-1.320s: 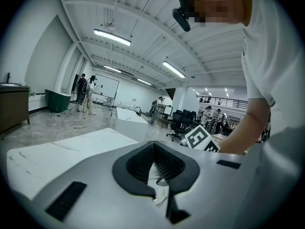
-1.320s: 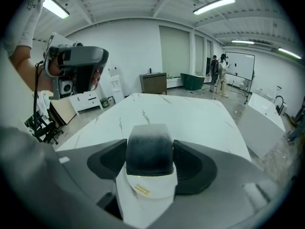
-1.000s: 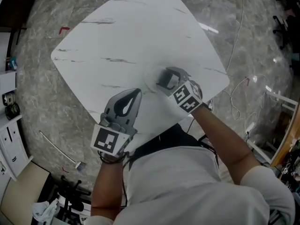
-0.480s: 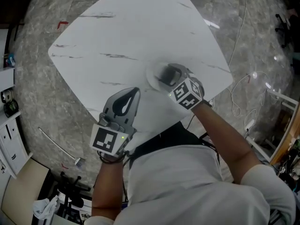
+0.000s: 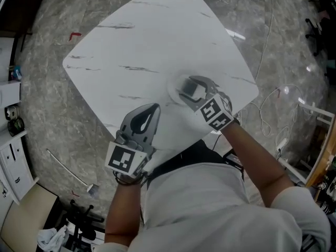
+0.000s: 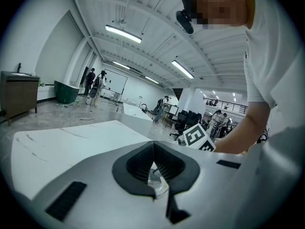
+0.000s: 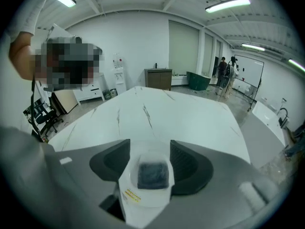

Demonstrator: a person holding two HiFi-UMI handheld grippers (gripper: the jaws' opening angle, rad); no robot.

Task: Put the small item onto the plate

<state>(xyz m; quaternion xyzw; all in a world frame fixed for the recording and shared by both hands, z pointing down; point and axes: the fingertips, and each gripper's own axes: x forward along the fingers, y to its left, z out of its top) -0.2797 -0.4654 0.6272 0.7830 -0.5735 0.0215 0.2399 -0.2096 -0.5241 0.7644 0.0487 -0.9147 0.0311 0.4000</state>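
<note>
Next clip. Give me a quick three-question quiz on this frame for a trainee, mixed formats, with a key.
1. True or false: the left claw is wide open.
2. Between the jaws of the right claw is: A a spoon, B a small packet, C nothing.
3. In the head view, what lies under the right claw?
Key: 1 false, it is shut. 2 B, the jaws are closing on it. 3 The white plate.
</note>
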